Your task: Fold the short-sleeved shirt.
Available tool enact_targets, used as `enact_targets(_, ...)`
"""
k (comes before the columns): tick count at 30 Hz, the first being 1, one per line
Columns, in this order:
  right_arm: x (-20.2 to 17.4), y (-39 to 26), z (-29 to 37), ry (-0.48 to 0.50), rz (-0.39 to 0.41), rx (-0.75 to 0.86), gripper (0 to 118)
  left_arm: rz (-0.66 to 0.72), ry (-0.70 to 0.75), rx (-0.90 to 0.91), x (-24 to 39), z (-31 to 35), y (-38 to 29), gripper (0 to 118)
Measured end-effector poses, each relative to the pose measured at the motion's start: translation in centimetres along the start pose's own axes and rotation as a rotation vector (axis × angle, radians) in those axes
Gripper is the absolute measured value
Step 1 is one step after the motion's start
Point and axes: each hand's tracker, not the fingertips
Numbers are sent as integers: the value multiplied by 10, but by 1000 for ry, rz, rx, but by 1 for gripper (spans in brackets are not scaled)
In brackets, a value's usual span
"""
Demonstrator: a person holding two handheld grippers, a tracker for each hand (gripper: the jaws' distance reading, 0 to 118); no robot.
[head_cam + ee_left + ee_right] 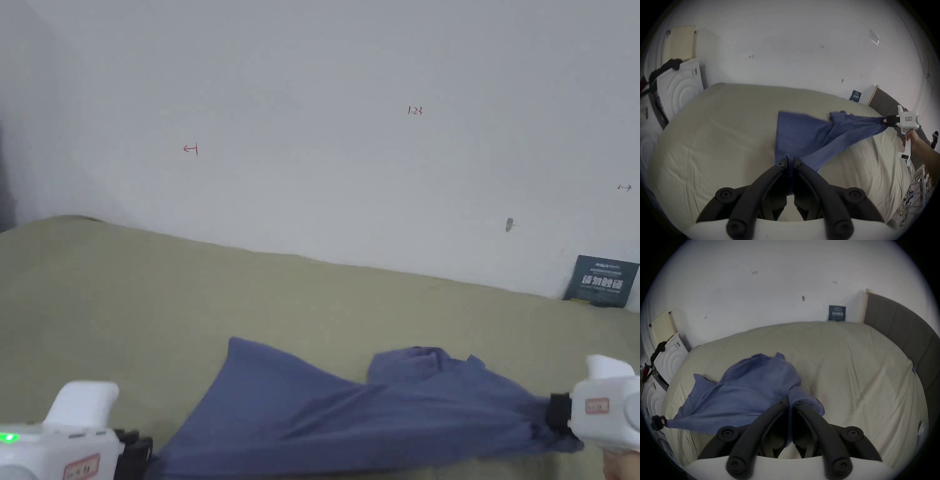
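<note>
Shirt (350, 412) stretched over bed (125, 294), left claw (790, 162) and right claw (791, 402) each pinching an edge, apparently lifted.

The left black two-jaw tool (790, 162) has its jaws closed together on a bunched edge of the blue short-sleeved cotton shirt (802, 138). The shirt stretches up and to the right across the pale beige sheeted bed (721, 129) to the right white-bodied tool (885, 122), whose black jaws pinch its other end. A hand (911, 138) grips that tool's handle. A white wall (786, 48) rises behind the bed.
</note>
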Motion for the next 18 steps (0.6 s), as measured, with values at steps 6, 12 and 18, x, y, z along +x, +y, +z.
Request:
enact_targets(6,2,-29,3,-25,0,-50,6,11,12,-53,-4,7,-24,1)
enact_targets(12,0,-40,23,71,-2,-10,103,-33,61,66,17,26,-33,116)
enact_targets(18,-14,-60,109,144,49,117,101,78,-69,193,31,71,-59,116)
